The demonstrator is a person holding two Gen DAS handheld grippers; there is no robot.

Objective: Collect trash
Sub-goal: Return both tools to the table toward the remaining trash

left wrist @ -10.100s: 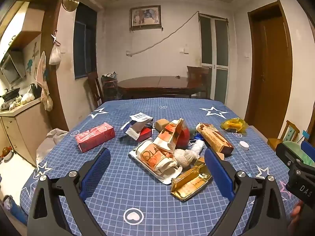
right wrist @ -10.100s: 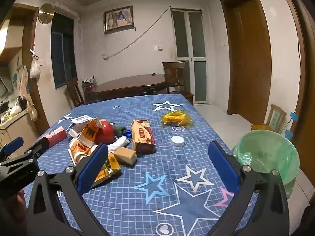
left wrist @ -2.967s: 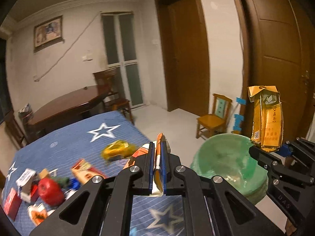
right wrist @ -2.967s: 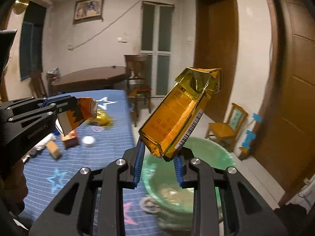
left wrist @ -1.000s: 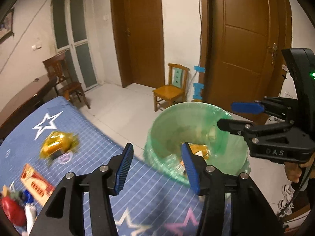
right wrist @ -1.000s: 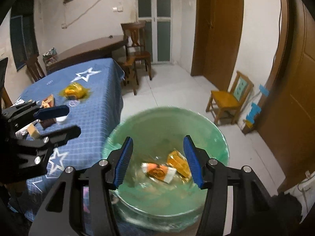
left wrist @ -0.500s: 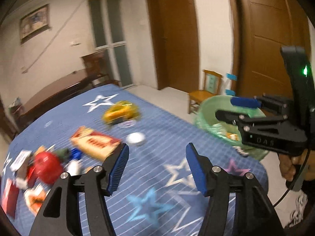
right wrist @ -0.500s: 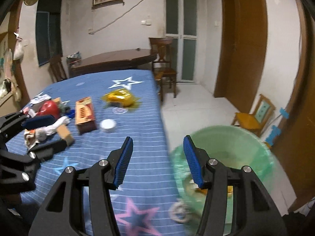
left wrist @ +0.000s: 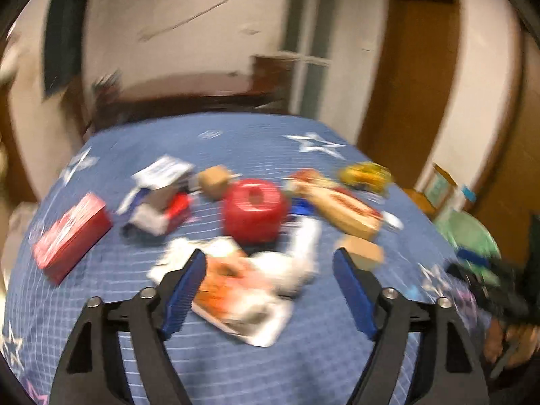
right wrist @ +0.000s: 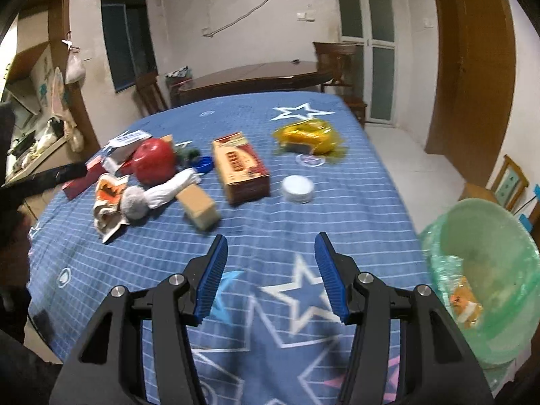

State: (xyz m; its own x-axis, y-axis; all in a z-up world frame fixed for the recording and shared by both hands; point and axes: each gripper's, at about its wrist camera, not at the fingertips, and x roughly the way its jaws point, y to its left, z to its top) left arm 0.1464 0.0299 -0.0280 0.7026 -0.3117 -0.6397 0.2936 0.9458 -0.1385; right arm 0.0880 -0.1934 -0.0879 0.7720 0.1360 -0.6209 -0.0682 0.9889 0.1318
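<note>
1. Both hand-held grippers are empty and spread wide; the left gripper (left wrist: 268, 280) is poised low over the rubbish heap, while the right gripper (right wrist: 268, 275) is held over bare blue star-patterned tablecloth (right wrist: 303, 216), with nothing between its fingers.
2. Directly ahead of the left gripper, framed between its two blue pads, an orange-and-white torn wrapper (left wrist: 233, 287) is seen lying flat, with a white rolled sock (left wrist: 297, 256) just beside it; the sock's long axis is judged to run away from the gripper and slightly rightward, though motion blur limits certainty.
3. From the right gripper the same wrapper (right wrist: 109, 199) and sock (right wrist: 162, 190) lie well ahead and to the left; the left gripper is therefore judged the nearer one for that pick.
4. Beyond these, a red round object (left wrist: 253, 209), a tan block (right wrist: 199, 207), a red-and-gold carton (right wrist: 241, 165), a white round lid (right wrist: 297, 187) and a yellow crumpled bag (right wrist: 308, 136) are spread over the cloth; a red box (left wrist: 71, 239) lies far left.
5. Off the table's right edge a green-lined bin (right wrist: 506, 330) stands; an orange packet (right wrist: 467, 303) is seen inside it; the rest of its contents cannot be made out.
</note>
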